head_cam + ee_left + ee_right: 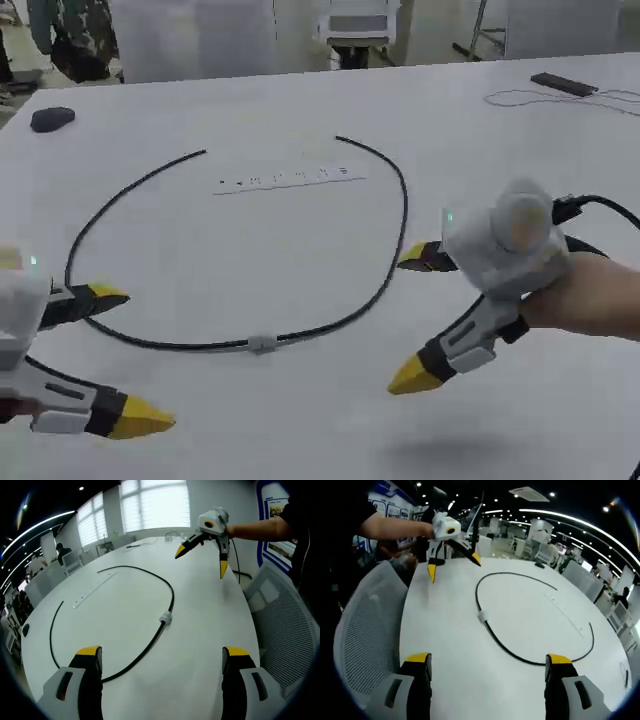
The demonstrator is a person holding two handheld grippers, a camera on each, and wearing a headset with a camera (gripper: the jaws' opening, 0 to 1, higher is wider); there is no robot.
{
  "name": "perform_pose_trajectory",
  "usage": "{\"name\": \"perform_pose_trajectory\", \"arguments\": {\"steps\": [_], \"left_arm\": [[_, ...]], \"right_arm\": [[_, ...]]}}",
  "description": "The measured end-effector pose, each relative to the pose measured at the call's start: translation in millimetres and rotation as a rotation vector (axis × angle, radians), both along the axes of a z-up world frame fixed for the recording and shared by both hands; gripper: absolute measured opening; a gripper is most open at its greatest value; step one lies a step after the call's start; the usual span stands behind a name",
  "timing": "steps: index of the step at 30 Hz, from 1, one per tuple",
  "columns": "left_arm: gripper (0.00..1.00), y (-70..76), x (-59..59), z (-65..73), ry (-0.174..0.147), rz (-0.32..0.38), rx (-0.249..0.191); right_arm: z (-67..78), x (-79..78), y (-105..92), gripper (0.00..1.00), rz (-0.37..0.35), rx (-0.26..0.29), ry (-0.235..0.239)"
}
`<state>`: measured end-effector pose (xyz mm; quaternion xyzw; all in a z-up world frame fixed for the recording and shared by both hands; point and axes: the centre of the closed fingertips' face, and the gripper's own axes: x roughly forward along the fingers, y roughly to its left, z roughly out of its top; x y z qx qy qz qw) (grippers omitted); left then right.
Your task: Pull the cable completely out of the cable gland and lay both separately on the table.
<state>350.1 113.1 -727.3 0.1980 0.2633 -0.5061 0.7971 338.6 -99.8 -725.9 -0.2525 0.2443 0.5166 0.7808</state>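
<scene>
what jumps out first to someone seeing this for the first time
A black cable lies in a wide open loop across the white table, with a small pale gland threaded on its near stretch. The left gripper and right gripper, both yellow-tipped, hover open at either side, touching nothing.

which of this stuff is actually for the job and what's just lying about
For the job: long black cable; small pale grey cable gland threaded on it; white table.
Lying about: flat white strip; dark computer mouse; small black box with thin wire.
</scene>
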Motion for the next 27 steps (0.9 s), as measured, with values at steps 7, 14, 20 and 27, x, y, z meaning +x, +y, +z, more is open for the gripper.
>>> {"name": "perform_pose_trajectory", "arguments": {"steps": [7,14,20,27], "left_arm": [[0.99,2.4,-1.2,-6.1,-0.002,-0.003,0.020],[0.99,4.0,0.4,-7.3,-0.004,0.005,0.023],[0.99,5.5,-3.9,-16.2,0.017,-0.002,0.039],[0.99,7.3,-1.9,-18.5,0.018,0.004,0.042]], "right_arm": [[2.4,0.6,0.4,0.91,-0.003,0.017,0.009],[-2.5,-0.5,-2.3,0.93,-0.018,0.021,0.030],[-3.2,0.2,-6.2,0.93,-0.044,0.051,0.046],[-0.7,4.8,-6.7,0.99,-0.070,0.080,0.038]]}}
